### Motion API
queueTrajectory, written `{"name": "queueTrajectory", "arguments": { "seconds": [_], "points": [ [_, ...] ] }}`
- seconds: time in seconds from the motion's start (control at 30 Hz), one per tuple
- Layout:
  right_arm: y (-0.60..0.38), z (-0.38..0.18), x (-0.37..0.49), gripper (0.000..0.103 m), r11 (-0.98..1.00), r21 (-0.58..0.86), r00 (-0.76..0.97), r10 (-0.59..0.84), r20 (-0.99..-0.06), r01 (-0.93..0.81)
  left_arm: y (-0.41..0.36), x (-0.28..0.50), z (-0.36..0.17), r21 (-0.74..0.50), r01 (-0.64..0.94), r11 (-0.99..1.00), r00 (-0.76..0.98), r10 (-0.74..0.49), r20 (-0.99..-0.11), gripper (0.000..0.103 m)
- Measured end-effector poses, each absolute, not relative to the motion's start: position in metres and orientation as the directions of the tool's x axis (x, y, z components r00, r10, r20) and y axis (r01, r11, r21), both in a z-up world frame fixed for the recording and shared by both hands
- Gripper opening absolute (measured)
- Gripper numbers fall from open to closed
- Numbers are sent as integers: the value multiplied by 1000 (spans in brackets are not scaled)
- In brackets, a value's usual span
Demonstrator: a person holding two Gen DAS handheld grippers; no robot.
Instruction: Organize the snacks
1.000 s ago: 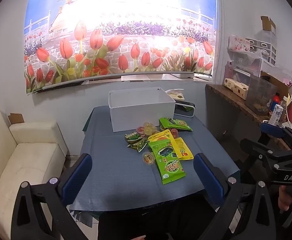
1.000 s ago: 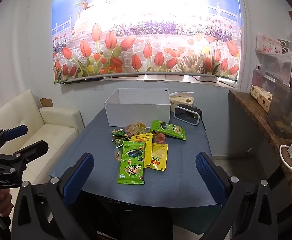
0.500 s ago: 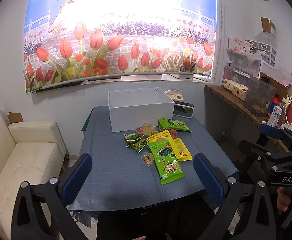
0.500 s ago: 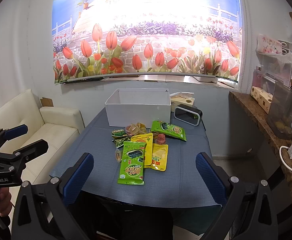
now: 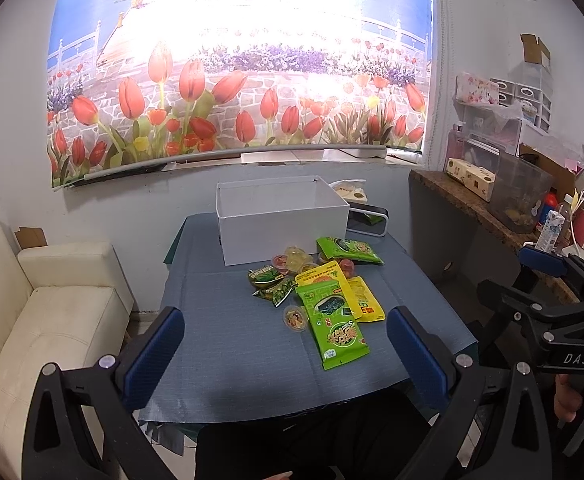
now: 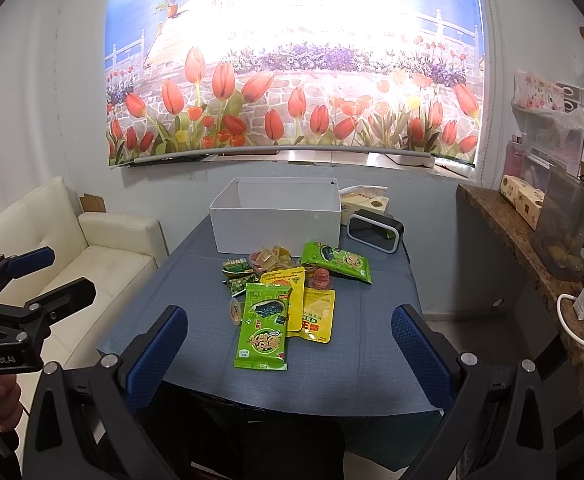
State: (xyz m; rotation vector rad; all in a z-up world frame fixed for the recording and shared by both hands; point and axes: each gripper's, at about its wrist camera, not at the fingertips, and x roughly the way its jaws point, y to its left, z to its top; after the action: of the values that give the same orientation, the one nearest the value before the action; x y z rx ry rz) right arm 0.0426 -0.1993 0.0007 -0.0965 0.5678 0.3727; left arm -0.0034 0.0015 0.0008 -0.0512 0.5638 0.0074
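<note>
A pile of snacks lies on the blue table (image 5: 228,344): a large green seaweed packet (image 5: 333,324) (image 6: 266,326), yellow packets (image 5: 365,300) (image 6: 315,314), another green packet (image 5: 349,250) (image 6: 337,260), small green pouches (image 5: 272,282) (image 6: 238,276) and jelly cups (image 5: 295,317) (image 6: 270,258). An empty white box (image 5: 284,220) (image 6: 276,216) stands behind them. My left gripper (image 5: 284,356) is open and empty, well short of the pile. My right gripper (image 6: 288,354) is open and empty, also held back over the near table edge.
A black and white clock (image 6: 375,232) and a tissue box (image 6: 365,202) sit right of the white box. A white sofa (image 5: 44,312) is at the left. A cluttered counter (image 5: 503,208) runs along the right wall.
Both grippers have stayed open and nearly still; the views have shifted only very slightly.
</note>
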Motion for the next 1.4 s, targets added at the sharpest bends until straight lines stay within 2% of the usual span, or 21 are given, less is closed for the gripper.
{"name": "queueTrajectory", "arguments": {
  "seconds": [1.4],
  "points": [
    [-199, 2, 43, 103, 928, 11, 775, 319, -546, -374, 2, -4, 1, -42, -27, 999, 842, 0, -539, 103]
  ]
}}
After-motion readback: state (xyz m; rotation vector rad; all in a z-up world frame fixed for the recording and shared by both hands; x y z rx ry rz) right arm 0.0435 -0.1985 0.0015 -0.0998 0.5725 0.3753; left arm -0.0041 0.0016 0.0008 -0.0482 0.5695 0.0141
